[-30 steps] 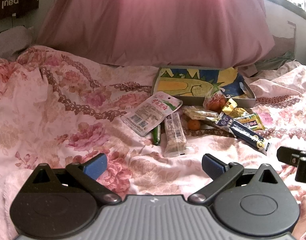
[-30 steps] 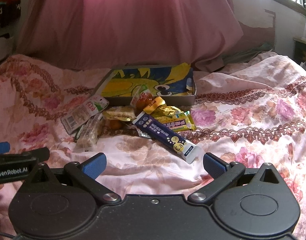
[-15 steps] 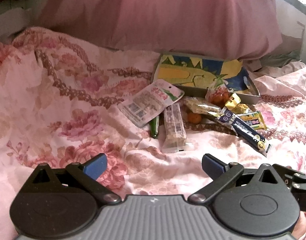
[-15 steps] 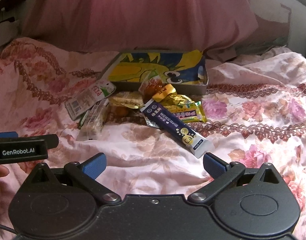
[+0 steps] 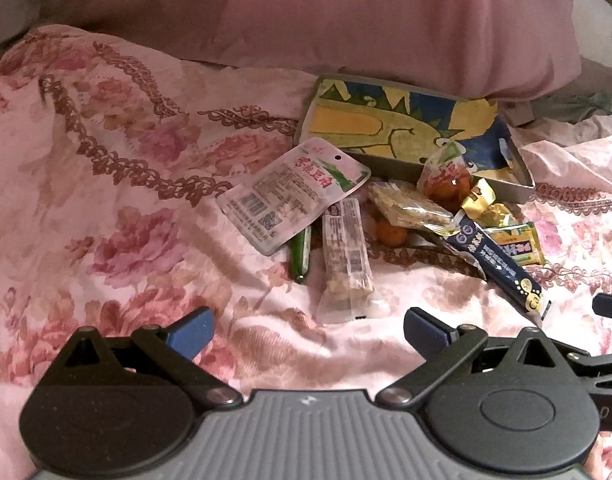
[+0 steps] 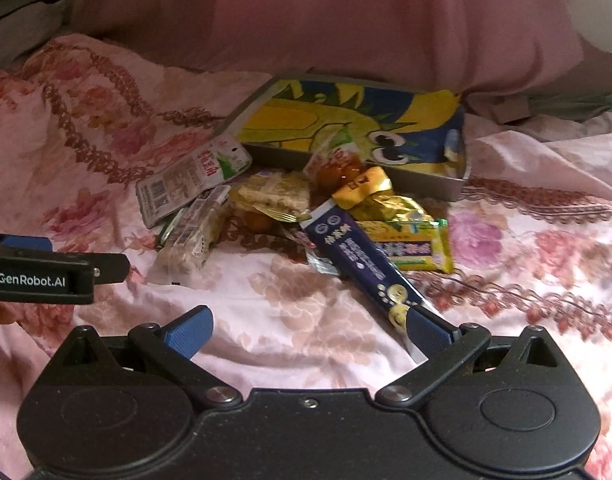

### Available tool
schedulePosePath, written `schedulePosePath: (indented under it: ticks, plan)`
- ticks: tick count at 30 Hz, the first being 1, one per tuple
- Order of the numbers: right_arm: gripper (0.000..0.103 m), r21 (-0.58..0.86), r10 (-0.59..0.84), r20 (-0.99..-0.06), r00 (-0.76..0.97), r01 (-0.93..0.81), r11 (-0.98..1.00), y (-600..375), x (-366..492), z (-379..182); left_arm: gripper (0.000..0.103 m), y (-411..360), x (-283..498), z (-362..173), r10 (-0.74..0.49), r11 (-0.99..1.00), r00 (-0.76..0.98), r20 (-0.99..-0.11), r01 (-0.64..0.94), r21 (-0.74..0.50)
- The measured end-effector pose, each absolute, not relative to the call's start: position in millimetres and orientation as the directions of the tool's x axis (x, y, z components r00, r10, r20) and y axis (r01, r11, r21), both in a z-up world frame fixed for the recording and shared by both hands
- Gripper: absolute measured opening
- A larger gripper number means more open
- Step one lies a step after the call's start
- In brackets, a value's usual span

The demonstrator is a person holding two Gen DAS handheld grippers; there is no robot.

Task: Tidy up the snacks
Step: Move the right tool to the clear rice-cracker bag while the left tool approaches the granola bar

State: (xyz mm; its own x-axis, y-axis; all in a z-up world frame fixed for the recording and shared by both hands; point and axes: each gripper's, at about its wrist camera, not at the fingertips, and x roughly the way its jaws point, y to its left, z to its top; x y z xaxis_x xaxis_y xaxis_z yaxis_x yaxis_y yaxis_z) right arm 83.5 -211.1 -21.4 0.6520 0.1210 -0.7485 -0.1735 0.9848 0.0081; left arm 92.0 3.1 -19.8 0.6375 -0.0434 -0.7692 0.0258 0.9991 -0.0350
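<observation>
Both pairs of tongs stand apart with nothing between their blue pads: the left tongs (image 5: 308,330) and the right tongs (image 6: 308,330) hover low over the pink floral bedspread (image 5: 106,208). The landmark is the shallow grey tray with a yellow-and-blue cartoon lining (image 5: 406,128), lying in front of the big pink pillow (image 5: 346,12). Just before the tray's near edge sits the snack heap: a white flat pouch with green print (image 5: 294,194) at its left corner, a clear-wrapped pale bar (image 5: 346,256) nearer the cameras, a clear bag of orange fruit (image 5: 444,178) leaning on the rim, and a long dark-blue stick packet (image 6: 366,264) (its near end touches the right tongs' right pad, or lies just behind it).
</observation>
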Motion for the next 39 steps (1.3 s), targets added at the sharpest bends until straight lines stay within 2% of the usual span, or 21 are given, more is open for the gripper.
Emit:
schedulePosePath:
  ticks: [8,16,30,39]
  plan:
    - [0.102,0.025,0.188,-0.71,0.678,-0.243,0.97,-212,111,-27,0.103,5,119,-19,-0.034,0.998,0.616,-0.787,0.06,0.004]
    - [0.102,0.074,0.253,-0.708,0.659,-0.287,0.955,-217,132,-40,0.103,14,163,-22,-0.098,0.987,0.562,-0.821,0.163,-0.006]
    - [0.102,-0.1,0.143,-0.683,0.717,-0.285,0.953,-207,165,-59,0.103,-1,198,-49,-0.181,0.977,0.537,-0.824,0.194,-0.088]
    - [0.102,-0.203,0.113,-0.665,0.738,-0.324,0.924,-193,174,-69,0.103,14,199,-55,-0.27,0.962,0.527,-0.806,0.192,-0.196]
